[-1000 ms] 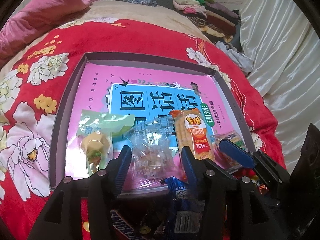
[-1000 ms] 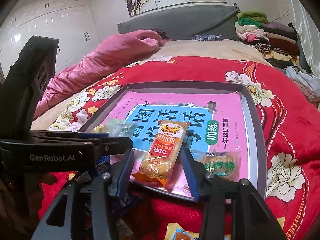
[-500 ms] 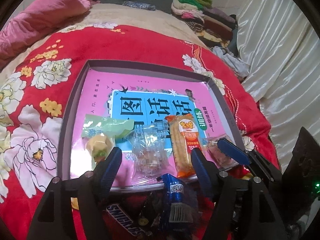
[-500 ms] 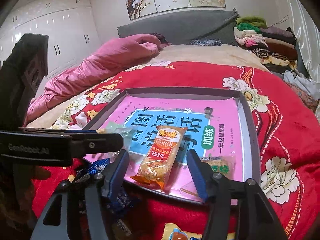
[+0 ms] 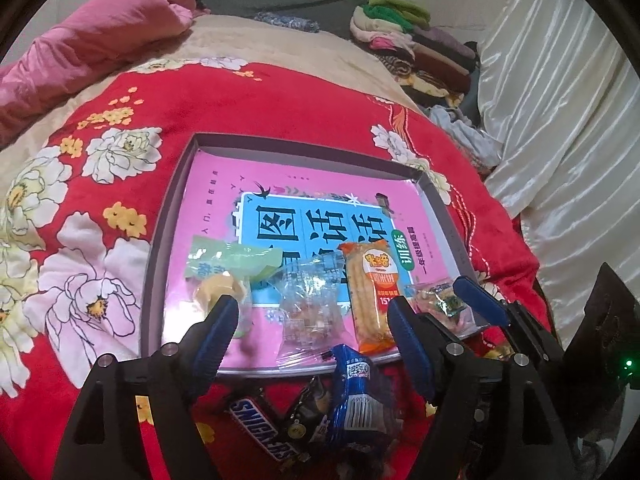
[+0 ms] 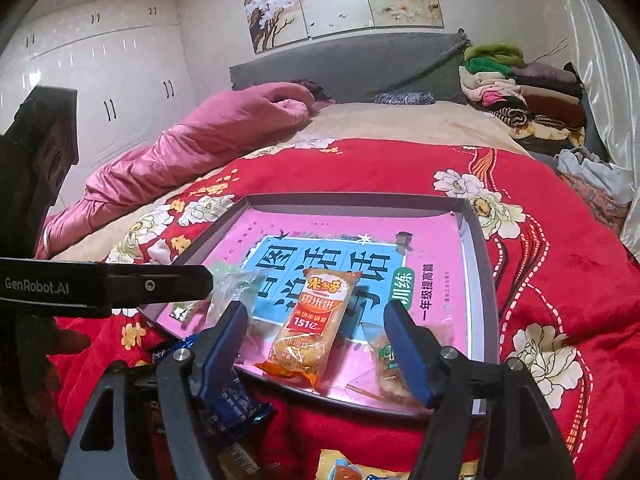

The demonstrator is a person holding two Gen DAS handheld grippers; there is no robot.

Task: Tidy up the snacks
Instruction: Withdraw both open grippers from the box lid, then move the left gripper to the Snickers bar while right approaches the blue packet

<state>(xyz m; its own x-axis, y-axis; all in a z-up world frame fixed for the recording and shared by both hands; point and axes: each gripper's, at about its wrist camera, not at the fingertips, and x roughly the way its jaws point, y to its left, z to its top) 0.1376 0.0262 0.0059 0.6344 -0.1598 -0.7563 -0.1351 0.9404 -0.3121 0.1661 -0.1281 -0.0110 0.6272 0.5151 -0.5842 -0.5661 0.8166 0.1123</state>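
Currently, scene: shallow grey tray [image 5: 158, 264] on a red floral blanket [image 5: 92, 216] on a bed, pink-and-blue book cover [image 5: 280, 200] lining the tray floor.
Left gripper [image 5: 312, 320]: jaws apart and opening, nothing pressed between them; clear wrapped snack [image 5: 306, 308] lies in the gap, on the tray.
Right gripper [image 6: 316, 340]: jaws apart and opening, no grip; orange rice cracker pack [image 6: 310, 324] lies between the fingers on the tray, touching neither.
Tray row, near edge, left to right in left wrist view: green packet [image 5: 228, 276], clear wrapped snack, orange rice cracker pack, small green-label packet [image 5: 442, 304].
Off tray: Snickers bar [image 5: 262, 432] and blue packet [image 5: 354, 396] on the blanket just in front of the tray's near rim.
Bottom of right wrist view: yellow wrapper [image 6: 360, 468], partly cut off.
Background: pink quilt [image 6: 200, 140], folded clothes stack [image 6: 520, 88], white wardrobe [image 6: 100, 72].
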